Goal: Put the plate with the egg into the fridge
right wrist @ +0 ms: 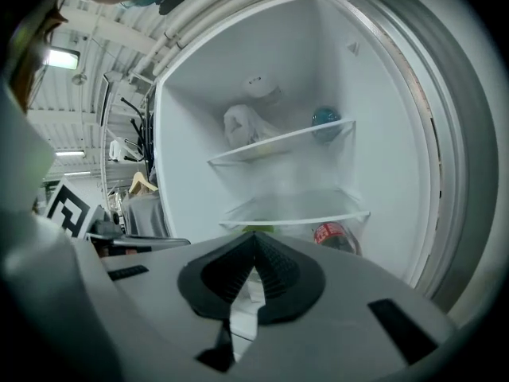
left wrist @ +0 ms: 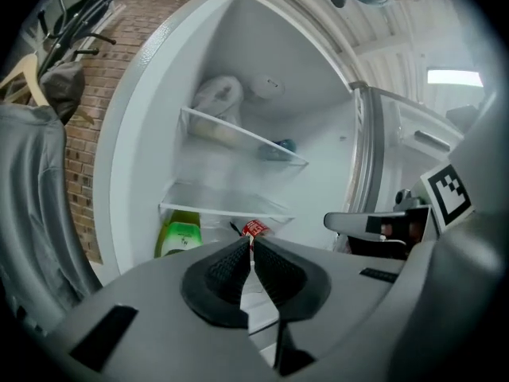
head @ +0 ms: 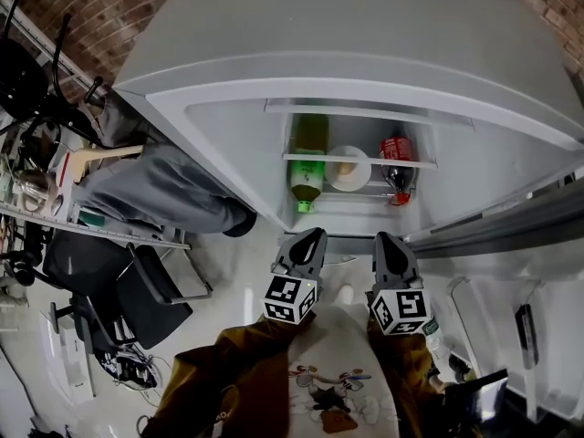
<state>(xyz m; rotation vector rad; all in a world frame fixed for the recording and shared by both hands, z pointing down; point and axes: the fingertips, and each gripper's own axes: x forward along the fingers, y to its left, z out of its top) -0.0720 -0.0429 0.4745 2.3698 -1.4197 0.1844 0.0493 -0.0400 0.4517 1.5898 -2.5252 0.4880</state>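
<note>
Plate [head: 349, 170] with the egg [head: 346, 166] on it sits inside the open fridge [head: 228, 144], low down, apparently in the compartment under the lowest glass shelf [head: 356, 159]. A green bottle [head: 307, 179] stands just beside it at 9 o'clock and a cola bottle [head: 398, 167] just beside it at 3 o'clock.

Both tongs hang outside the fridge at the plate's 6 o'clock, apart from it. The left gripper [head: 310, 235] is clenched, with only a sliver of light between its pads and nothing in there. The right gripper [head: 385, 240] is clenched too, its tips meeting on nothing.

To my eye the placing is done and what is left is getting clear and shutting up. Doing that well means drawing both tongs straight back toward 6 o'clock, level, without clipping the shelf lip or either bottle. Then the door [head: 511, 217] at 3 o'clock should swing round gently, so no jolt slides the plate or rolls the egg.

The plate lies flat, face up. Being round, it has no long axis and no heading to speak of. The egg is too small from here to tell which way its long axis runs.
</note>
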